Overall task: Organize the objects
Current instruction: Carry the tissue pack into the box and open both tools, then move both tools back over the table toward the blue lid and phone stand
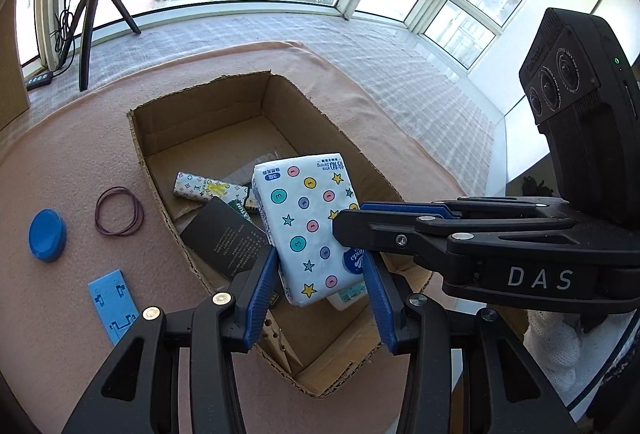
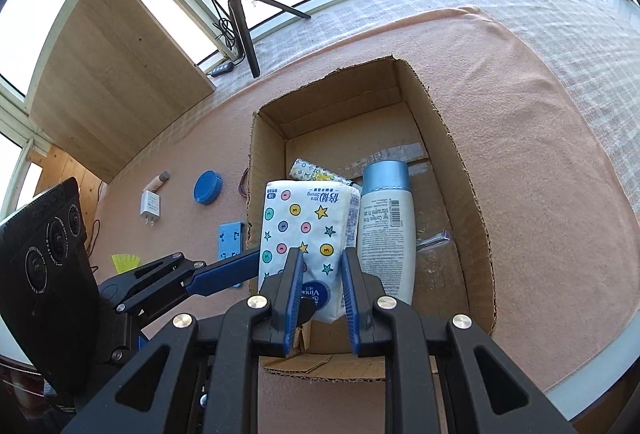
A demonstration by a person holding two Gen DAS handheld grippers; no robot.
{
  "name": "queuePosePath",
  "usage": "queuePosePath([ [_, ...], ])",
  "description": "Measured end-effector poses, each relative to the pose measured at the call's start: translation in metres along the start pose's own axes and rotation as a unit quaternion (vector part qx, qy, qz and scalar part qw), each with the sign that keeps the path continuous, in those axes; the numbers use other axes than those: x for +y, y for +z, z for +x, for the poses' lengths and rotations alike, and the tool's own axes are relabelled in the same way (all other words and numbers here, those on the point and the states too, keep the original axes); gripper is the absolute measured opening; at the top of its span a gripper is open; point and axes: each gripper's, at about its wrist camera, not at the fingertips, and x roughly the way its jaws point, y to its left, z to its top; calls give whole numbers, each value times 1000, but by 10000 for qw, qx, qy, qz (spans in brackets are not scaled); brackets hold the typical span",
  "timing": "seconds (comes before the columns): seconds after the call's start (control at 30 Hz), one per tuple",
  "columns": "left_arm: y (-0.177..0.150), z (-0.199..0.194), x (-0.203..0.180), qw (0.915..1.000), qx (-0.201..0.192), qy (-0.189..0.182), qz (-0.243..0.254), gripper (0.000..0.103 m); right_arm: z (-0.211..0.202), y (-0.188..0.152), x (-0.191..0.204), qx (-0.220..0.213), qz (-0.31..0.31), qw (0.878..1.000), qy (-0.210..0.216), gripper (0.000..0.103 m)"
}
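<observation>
A white tissue pack [image 1: 308,218] with coloured dots and stars hangs tilted over an open cardboard box [image 1: 192,122]. My left gripper [image 1: 320,256] is shut on its lower part, one blue pad on each side. My right gripper [image 1: 340,226] reaches in from the right and pinches the pack's edge. In the right wrist view the pack [image 2: 304,218] stands between my right gripper's [image 2: 322,254] pads, and the left gripper's blue finger [image 2: 224,276] comes in from the left. Inside the box [image 2: 460,174] lie a white bottle with a blue cap [image 2: 384,226], a patterned roll [image 1: 200,190] and a black booklet [image 1: 228,242].
On the pink cloth left of the box lie a blue lid [image 1: 47,235], a rubber band [image 1: 119,211] and a blue plastic plate [image 1: 112,302]. A white charger [image 2: 151,208] and a yellow item [image 2: 126,261] sit farther left. A tripod [image 1: 96,14] stands by the window.
</observation>
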Motion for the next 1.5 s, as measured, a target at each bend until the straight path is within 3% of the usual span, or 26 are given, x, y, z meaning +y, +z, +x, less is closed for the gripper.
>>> queuePosePath([
  [0.07, 1, 3, -2, 9999, 98, -38, 48, 54, -1, 0, -1, -36, -8, 10000, -53, 19],
  [0.1, 0, 5, -4, 9998, 168, 1, 63, 70, -2, -1, -3, -101, -1, 9999, -124, 23],
  [0.13, 0, 6, -5, 9997, 207, 116, 87, 83, -3, 0, -3, -123, -8, 9996, -252, 30],
  [0.17, -1, 7, -7, 9995, 217, 201, 141, 85, -4, 0, -4, -157, -10, 9991, -390, 46],
  [0.2, -2, 7, -8, 9994, 225, 202, 186, 85, -5, 0, -6, -234, 6, 9986, -482, 56],
  [0.7, -10, -11, 6, 9995, 120, 291, 91, 85, -13, -4, -9, -333, 148, 9982, -473, 56],
  [0.97, -20, -38, 28, 9991, -11, 413, -76, 85, -16, -17, 4, -466, 101, 9978, -460, 56],
  [1.23, -40, -81, 85, 9959, -136, 736, -513, 85, -25, -29, 17, -656, 103, 9969, -425, 56],
  [1.5, -48, -97, 171, 9819, -124, 1290, -1384, 85, -21, -49, 48, -591, -127, 9979, -240, 56],
])
